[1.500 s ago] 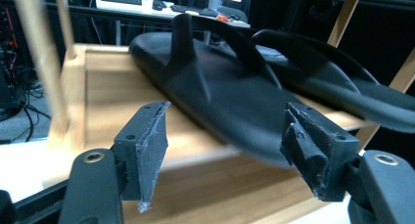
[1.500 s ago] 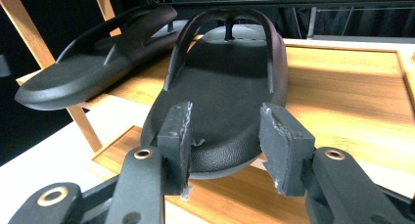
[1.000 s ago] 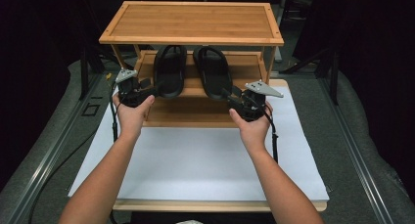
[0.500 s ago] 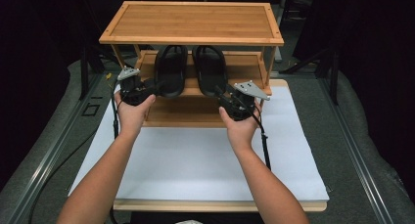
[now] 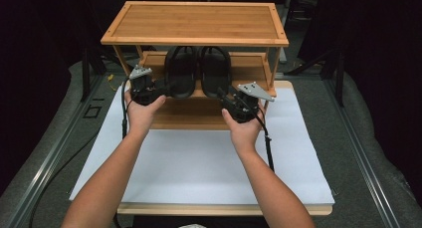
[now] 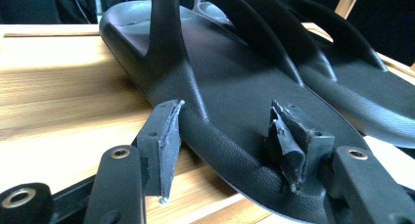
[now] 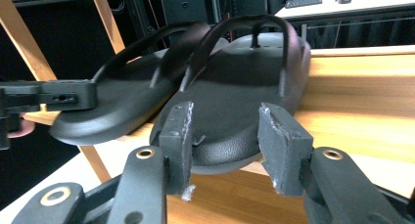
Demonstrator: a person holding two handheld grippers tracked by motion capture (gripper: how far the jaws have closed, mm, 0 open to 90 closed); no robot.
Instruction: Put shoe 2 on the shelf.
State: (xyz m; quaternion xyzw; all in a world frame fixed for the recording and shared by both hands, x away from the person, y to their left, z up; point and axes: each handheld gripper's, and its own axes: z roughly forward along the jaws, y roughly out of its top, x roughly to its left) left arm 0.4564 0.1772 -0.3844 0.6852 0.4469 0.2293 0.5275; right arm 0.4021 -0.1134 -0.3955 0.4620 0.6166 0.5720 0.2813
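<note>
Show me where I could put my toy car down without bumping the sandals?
The rack's top shelf is bare all over. The white sheet between the rack and the table's near edge is bare apart from the two forearms. The middle shelf is crowded: both sandals lie there with the left gripper and right gripper at their heels.

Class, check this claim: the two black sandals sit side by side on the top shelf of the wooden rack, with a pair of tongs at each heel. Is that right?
Not quite. The sandals sit side by side on the middle shelf, under the bare top shelf, as the high view shows. The rest holds: the left tongs and right tongs are each at a heel.
</note>
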